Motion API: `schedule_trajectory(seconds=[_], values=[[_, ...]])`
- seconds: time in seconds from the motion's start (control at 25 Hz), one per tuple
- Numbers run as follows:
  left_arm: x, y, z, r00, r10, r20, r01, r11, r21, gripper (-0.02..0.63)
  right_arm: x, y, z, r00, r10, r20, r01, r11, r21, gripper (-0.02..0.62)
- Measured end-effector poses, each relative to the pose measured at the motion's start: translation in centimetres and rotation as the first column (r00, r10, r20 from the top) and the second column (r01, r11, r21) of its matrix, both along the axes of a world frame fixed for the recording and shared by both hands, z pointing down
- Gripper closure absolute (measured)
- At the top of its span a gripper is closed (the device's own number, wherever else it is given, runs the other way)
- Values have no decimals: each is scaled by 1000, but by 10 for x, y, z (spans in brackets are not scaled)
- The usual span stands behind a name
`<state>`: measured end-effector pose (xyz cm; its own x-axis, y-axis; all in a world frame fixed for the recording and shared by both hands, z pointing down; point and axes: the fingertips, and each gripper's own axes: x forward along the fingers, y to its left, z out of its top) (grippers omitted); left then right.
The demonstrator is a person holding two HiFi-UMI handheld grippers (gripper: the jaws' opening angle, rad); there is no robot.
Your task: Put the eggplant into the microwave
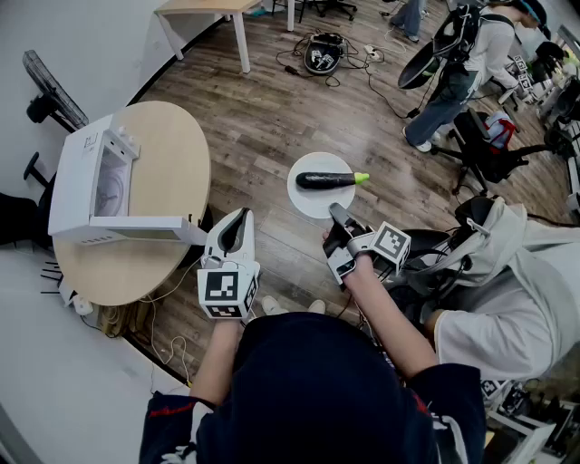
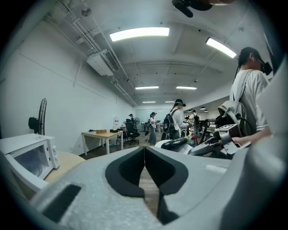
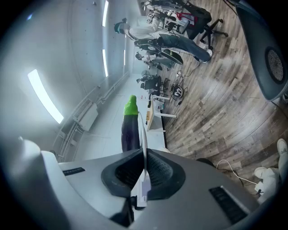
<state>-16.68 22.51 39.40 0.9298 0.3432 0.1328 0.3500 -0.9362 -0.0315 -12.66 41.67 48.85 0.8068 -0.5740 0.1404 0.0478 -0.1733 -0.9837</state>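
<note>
A dark purple eggplant (image 1: 328, 180) with a green stem lies on a white plate (image 1: 306, 201), held out level over the wooden floor. My right gripper (image 1: 337, 216) is shut on the plate's near rim. In the right gripper view the plate's thin edge (image 3: 143, 134) runs between the closed jaws of the right gripper (image 3: 143, 157), with the eggplant (image 3: 130, 128) beyond. My left gripper (image 1: 237, 222) is shut with nothing in it, between the plate and the white microwave (image 1: 77, 177). The microwave's door (image 1: 127, 232) stands open. The left gripper view shows the left gripper (image 2: 145, 155), the microwave (image 2: 27, 157) and the eggplant (image 2: 173, 143).
The microwave sits on a round wooden table (image 1: 172, 154) at the left. A fan (image 1: 50, 91) stands behind it. A desk (image 1: 204, 9), cables (image 1: 322, 54), office chairs and people fill the back and right. Another person (image 1: 507, 308) is close at my right.
</note>
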Motion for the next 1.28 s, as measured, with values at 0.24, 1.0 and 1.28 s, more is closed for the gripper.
schedule_trajectory(seconds=[0.24,1.0,1.28], values=[[-6,5,1,1000,4,10,-4,1000,-5,589,-4,5,-4,1000,1,-5,-1,1000,5,577],[-21,18,-1,1000,-17,18,17,1000,8,589,-13,12,-7,999,-42,-10,42,999,21,575],[-26,37,1,999,-25,31,25,1000,20,589,-17,24,-4,998,-58,0,58,997,48,577]])
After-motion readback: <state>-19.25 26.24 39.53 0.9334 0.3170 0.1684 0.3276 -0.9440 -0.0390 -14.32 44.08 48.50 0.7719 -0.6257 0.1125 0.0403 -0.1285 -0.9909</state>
